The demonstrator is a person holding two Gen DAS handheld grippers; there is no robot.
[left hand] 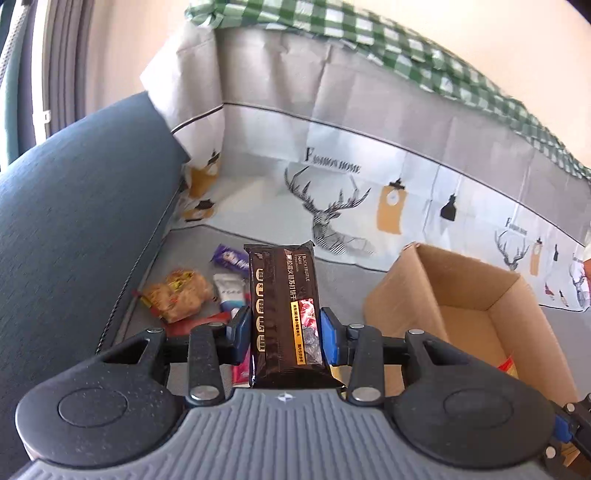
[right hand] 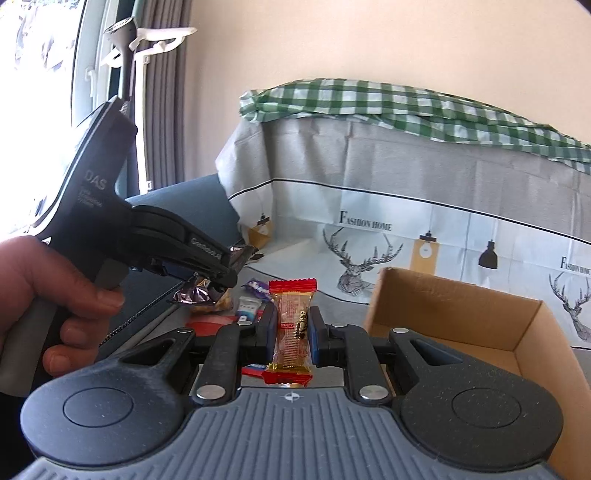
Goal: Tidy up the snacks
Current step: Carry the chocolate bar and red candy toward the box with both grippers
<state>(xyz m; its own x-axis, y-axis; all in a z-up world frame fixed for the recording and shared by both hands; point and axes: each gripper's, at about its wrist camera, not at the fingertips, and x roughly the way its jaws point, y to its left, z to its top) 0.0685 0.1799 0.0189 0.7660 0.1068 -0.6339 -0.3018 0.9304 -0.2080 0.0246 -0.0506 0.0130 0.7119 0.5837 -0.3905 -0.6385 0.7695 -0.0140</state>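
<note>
Left gripper (left hand: 284,334): clamping the dark pack (left hand: 282,314) between its blue pads, the pack standing upright and sticking out past the fingertips.
Left gripper, other view: seen from the side in the right wrist camera (right hand: 207,266), the person's hand (right hand: 48,295) squeezing its handle, crinkled foil ends of the pack poking out above and below.
Right gripper (right hand: 291,332): pinching the wafer (right hand: 291,328), a clear wrapper with red ends, held lengthwise between the pads.
Box (left hand: 480,291): sitting open on the grey cloth, to the right of both grippers; something red and yellow is showing at its bottom near edge, too cropped to name.
Pile: lying loose on the cloth to the left, beside the blue cushion (left hand: 81,206) — a yellow bag (left hand: 177,295), a purple bar (left hand: 231,260), a white packet (left hand: 231,291) and a red wrapper (left hand: 199,323), all bunched close together.
Backdrop: a deer-print cloth (left hand: 332,214) is hanging behind, with green check fabric (left hand: 369,33) draped over its top.
</note>
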